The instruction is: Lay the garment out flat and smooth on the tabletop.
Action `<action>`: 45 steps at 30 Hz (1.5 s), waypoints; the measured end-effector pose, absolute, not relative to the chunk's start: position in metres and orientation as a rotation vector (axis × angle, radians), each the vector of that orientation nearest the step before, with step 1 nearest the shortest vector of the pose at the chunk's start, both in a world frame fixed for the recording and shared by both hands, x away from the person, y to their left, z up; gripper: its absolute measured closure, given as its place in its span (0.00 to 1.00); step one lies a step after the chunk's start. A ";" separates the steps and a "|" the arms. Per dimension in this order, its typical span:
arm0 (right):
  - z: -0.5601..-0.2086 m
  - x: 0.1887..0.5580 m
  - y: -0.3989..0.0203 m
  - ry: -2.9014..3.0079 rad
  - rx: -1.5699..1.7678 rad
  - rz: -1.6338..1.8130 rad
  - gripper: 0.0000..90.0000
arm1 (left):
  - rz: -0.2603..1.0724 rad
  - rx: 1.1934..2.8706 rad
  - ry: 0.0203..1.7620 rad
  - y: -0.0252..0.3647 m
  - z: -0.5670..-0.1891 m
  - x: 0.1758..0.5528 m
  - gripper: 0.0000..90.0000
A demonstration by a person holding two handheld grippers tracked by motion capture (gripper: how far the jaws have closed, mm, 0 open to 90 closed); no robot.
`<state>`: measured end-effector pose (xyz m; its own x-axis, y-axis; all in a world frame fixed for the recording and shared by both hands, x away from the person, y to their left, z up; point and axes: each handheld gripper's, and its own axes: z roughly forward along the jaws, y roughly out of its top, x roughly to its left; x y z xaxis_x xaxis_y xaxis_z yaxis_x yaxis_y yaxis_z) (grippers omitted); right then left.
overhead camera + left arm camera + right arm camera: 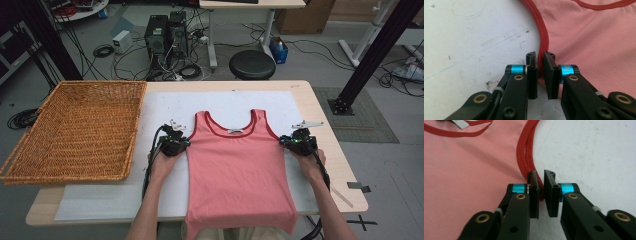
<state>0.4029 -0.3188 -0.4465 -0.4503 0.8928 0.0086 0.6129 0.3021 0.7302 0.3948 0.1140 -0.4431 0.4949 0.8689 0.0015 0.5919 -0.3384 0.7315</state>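
On the white mat [160, 200] covering the table [345, 185], beside a wicker basket [75, 130], a pink tank top [237, 175] lies flat, its hem hanging over the near edge. It looks light and limp, so I'd expect it to sag and fold wherever it isn't held; the red-bound armhole edges are the firmer places to take. That's where both tools sit: the left gripper [540, 58] is clenched on the red trim [543, 37], and the right gripper [541, 178] pinches the doubled red binding [525, 152] at the opposite armhole.
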 end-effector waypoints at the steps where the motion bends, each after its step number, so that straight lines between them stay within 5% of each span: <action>1: -0.447 0.403 -0.319 2.181 1.352 0.963 0.80 | 0.500 2.045 1.200 0.115 -0.443 0.395 0.87; 3: -0.446 0.402 -0.320 2.173 1.382 0.993 0.66 | 0.483 2.021 1.188 0.117 -0.440 0.393 0.70; 7: -0.440 0.398 -0.322 2.139 1.396 1.057 0.47 | 0.495 1.978 1.142 0.118 -0.433 0.388 0.58; 12: -0.434 0.391 -0.322 2.125 1.399 1.083 0.42 | 0.498 1.978 1.110 0.117 -0.428 0.383 0.52; 18: -0.429 0.373 -0.322 2.127 1.370 1.088 0.31 | 0.515 1.995 1.097 0.114 -0.423 0.375 0.33; 45: -0.432 0.355 -0.317 2.154 1.334 1.077 0.27 | 0.554 2.000 1.034 0.110 -0.408 0.357 0.33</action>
<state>0.3554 -0.3170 -0.4319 -0.4737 0.8781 0.0682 0.5818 0.2538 0.7728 0.3572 0.1099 -0.4079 0.5702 0.8213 0.0198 0.4709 -0.3464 0.8114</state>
